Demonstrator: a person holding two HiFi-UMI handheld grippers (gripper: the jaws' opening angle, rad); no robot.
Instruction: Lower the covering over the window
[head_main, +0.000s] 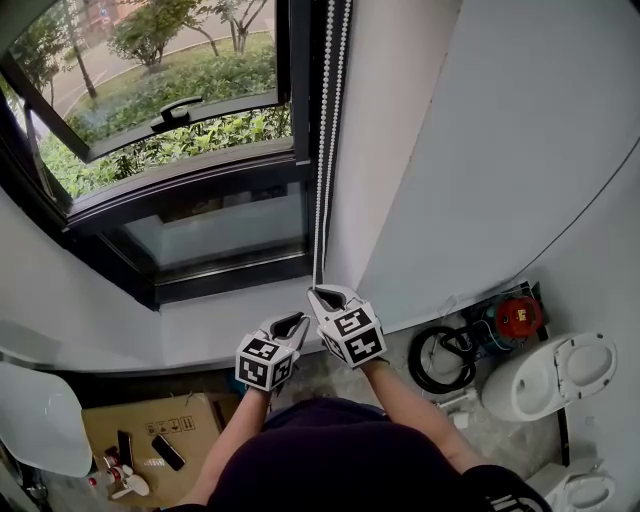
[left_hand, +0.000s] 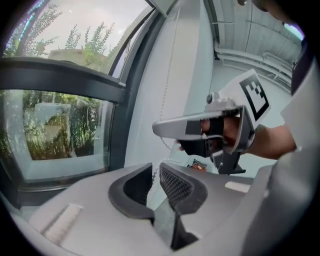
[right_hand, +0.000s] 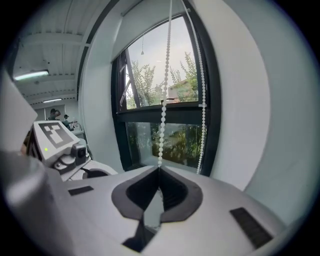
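A white bead chain (head_main: 330, 120) hangs in two strands along the right side of the dark-framed window (head_main: 190, 150). My right gripper (head_main: 318, 292) is shut on one strand at the chain's lower end; in the right gripper view the beads (right_hand: 163, 115) run straight up from its closed tips (right_hand: 159, 170), and the second strand (right_hand: 201, 125) hangs free beside them. My left gripper (head_main: 300, 320) sits just below and left of the right one. Its jaws (left_hand: 156, 170) stand a narrow gap apart, with slack beads (left_hand: 152, 171) lying loosely between them. The covering itself is out of view.
The upper sash is tilted open, with a black handle (head_main: 175, 110). White walls flank the window. On the floor are a toilet (head_main: 550, 375), a black hose coil (head_main: 440, 360), a red device (head_main: 518, 317) and a cardboard box (head_main: 150, 430) with small items.
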